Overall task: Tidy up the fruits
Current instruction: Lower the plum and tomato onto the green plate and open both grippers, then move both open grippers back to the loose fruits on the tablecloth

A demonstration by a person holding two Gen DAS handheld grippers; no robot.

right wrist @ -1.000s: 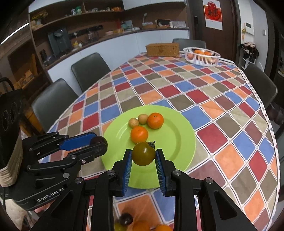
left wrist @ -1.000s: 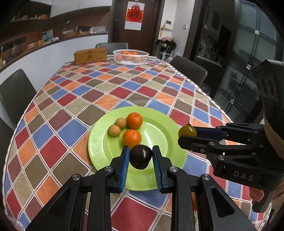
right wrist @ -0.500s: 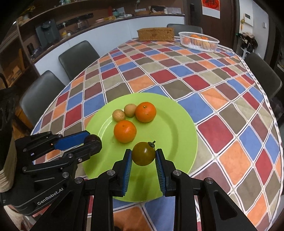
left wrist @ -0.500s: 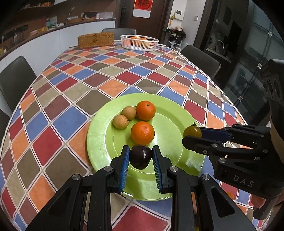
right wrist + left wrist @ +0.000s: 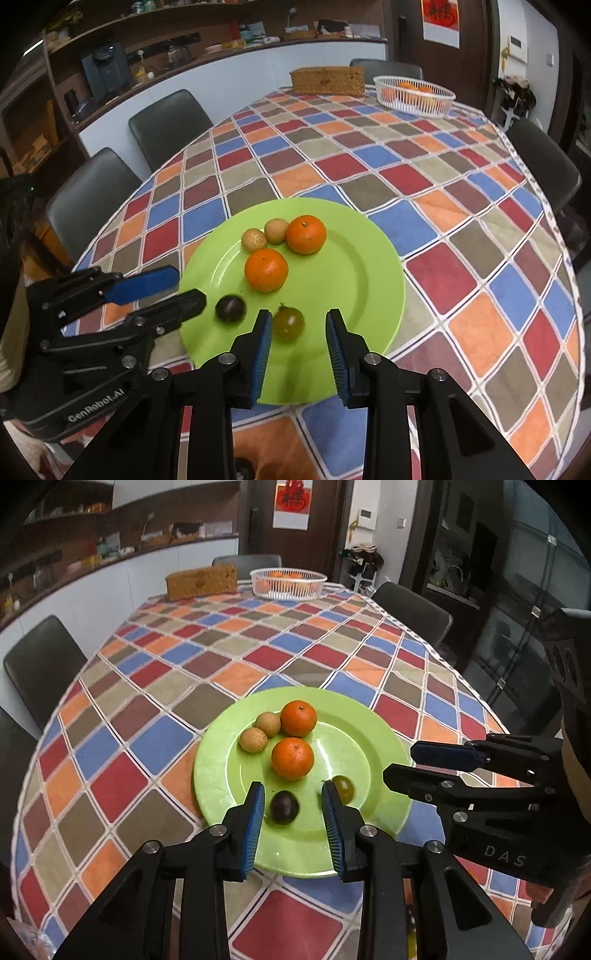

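Note:
A green plate holds two oranges, two small tan fruits, a dark purple fruit and a green-brown tomato-like fruit. My left gripper is open, its jaws on either side of the purple fruit lying on the plate. My right gripper is open just behind the green-brown fruit, which lies by its left finger. Each gripper also shows in the other's view.
The table wears a colourful checked cloth. A white basket of oranges and a wicker box stand at the far end. Dark chairs surround the table. More fruit lies under my right gripper at the near edge.
Both grippers have opened and let go. The purple fruit and the green-brown fruit now lie on the plate's near part. Both grippers have drawn back and up slightly.

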